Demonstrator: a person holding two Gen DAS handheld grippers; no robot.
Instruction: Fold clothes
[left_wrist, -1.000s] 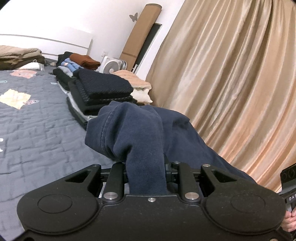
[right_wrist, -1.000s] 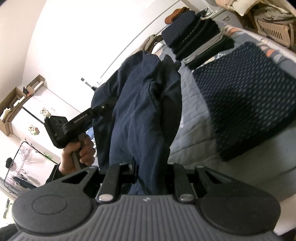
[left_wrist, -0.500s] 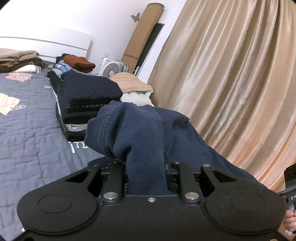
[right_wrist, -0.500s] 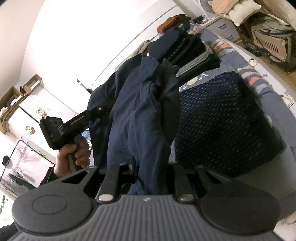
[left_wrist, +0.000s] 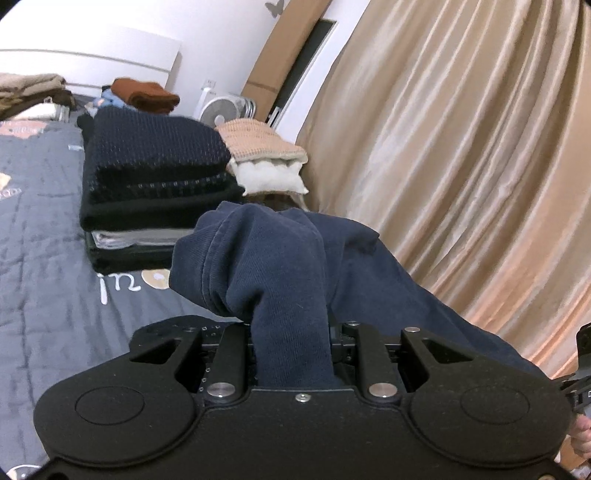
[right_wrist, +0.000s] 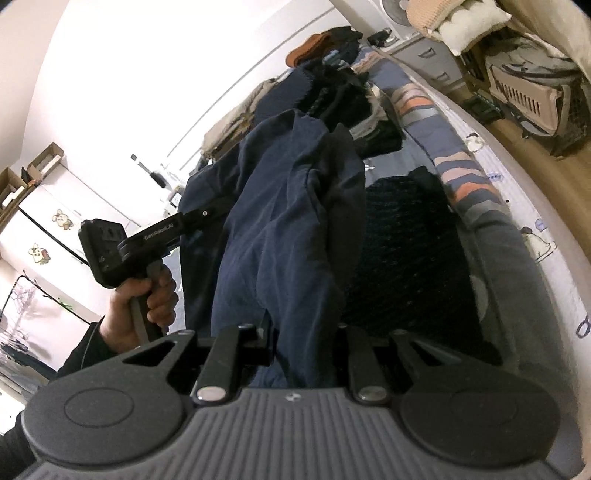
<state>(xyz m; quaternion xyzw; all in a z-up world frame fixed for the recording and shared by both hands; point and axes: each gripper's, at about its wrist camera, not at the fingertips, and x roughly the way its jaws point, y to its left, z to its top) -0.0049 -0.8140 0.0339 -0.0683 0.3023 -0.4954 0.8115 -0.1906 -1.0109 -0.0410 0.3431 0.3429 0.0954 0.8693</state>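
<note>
A navy blue garment (left_wrist: 280, 266) is held up in the air between both grippers. My left gripper (left_wrist: 291, 347) is shut on one bunched edge of it, with a hemmed fold hanging to the left. My right gripper (right_wrist: 303, 343) is shut on another part of the same navy garment (right_wrist: 280, 229), which stretches away toward the left gripper's handle (right_wrist: 122, 254), gripped by a person's hand (right_wrist: 144, 299). The fingertips of both grippers are buried in cloth.
A tall stack of folded dark clothes (left_wrist: 155, 184) stands on the grey quilted bed (left_wrist: 40, 288). A folded dark dotted knit (right_wrist: 406, 258) lies on the bed below the garment. A tan curtain (left_wrist: 461, 166), cushions (left_wrist: 266, 162), a fan (left_wrist: 221, 110) and a basket (right_wrist: 528, 92) lie beyond the bed.
Both grippers have carried the garment closer to the stack of folded clothes, which now looms larger. The right view has swung over the dotted knit and the bed's edge.
</note>
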